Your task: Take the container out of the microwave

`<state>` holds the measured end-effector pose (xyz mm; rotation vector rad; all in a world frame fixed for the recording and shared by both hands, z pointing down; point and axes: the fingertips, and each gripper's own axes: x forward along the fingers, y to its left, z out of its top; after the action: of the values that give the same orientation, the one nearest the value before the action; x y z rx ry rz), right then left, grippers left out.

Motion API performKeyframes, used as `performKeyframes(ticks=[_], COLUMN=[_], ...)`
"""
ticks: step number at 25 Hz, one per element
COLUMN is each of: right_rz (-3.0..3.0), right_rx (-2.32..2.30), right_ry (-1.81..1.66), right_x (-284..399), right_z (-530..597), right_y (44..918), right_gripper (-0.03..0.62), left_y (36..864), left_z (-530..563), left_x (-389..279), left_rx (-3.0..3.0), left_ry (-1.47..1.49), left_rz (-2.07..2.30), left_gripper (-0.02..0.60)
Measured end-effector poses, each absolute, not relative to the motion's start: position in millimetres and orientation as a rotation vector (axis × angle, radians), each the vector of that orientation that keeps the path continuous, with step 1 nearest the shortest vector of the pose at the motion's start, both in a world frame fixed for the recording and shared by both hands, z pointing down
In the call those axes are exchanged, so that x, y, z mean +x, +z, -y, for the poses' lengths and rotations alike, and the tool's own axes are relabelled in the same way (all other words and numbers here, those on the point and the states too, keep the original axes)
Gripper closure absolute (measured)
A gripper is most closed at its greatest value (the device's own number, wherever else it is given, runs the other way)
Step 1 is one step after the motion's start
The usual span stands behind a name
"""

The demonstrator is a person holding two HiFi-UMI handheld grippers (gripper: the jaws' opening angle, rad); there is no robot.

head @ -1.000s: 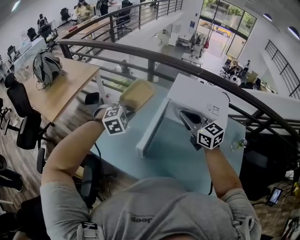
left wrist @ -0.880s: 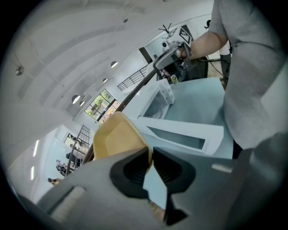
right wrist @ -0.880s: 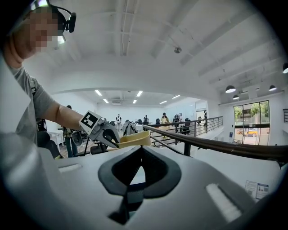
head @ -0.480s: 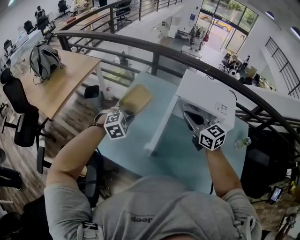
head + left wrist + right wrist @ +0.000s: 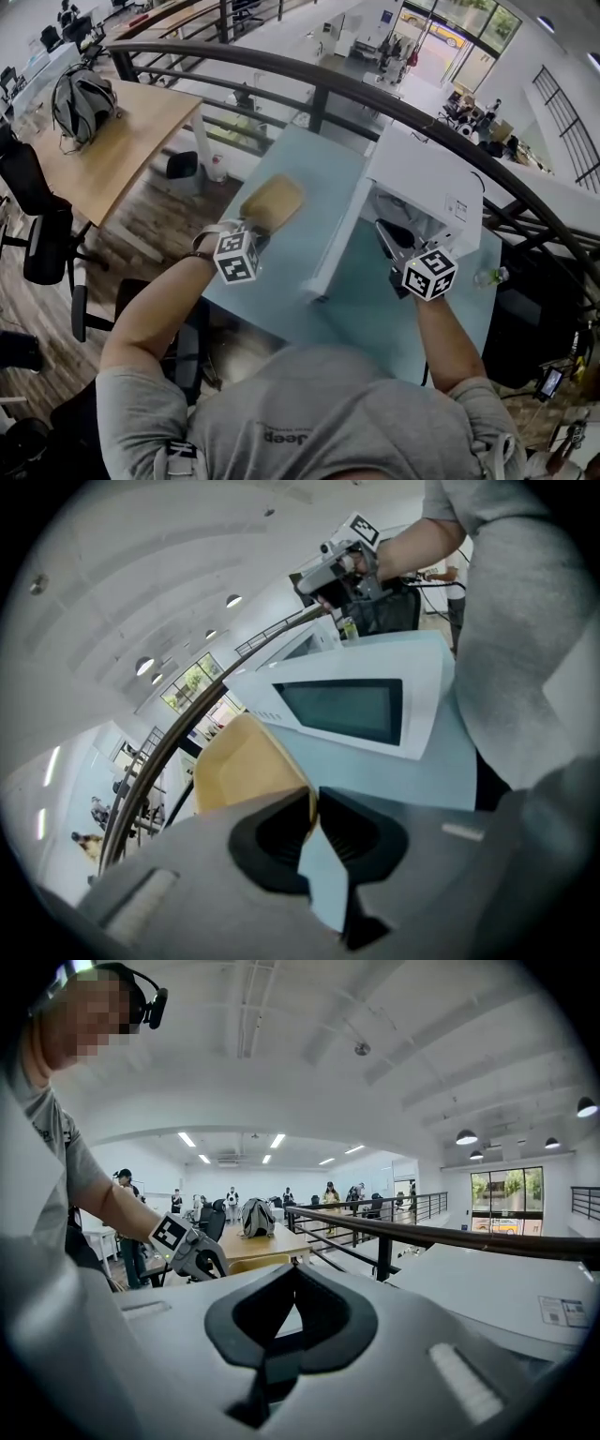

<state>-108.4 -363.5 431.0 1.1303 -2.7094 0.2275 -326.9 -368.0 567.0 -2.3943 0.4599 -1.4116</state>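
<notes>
A tan, shallow container (image 5: 273,201) hangs over the left part of the pale blue table (image 5: 370,314). My left gripper (image 5: 254,228) is shut on its near rim. The left gripper view has the jaws (image 5: 314,804) pinching the container (image 5: 246,761) at its edge. The white microwave (image 5: 427,177) stands at the table's right with its door (image 5: 335,241) swung open toward me. My right gripper (image 5: 382,228) is at the microwave's open front, shut with nothing in it (image 5: 294,1269).
A curved dark railing (image 5: 309,82) runs just behind the table. Beyond the table's left edge stand a wooden desk (image 5: 112,141) with a backpack (image 5: 77,101) and office chairs. A small bottle (image 5: 491,277) sits at the table's right edge.
My left gripper has carried the container a little further left, away from the microwave. The right gripper stays at the microwave's front, and the head view has shifted.
</notes>
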Motion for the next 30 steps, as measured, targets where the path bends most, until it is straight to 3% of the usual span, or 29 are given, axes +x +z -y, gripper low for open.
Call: performKeyframes(ticks=[30], right_rz=[2.577], right_rx=[1.168], right_ry=[0.395], right_x=[-114], right_z=[377], right_y=[521], right_gripper=[0.588], left_y=[738], left_z=[366], left_x=[-338], left_rx=[-2.438], left_ry=[-1.585], left_rz=[-0.369], left_gripper=[0.541])
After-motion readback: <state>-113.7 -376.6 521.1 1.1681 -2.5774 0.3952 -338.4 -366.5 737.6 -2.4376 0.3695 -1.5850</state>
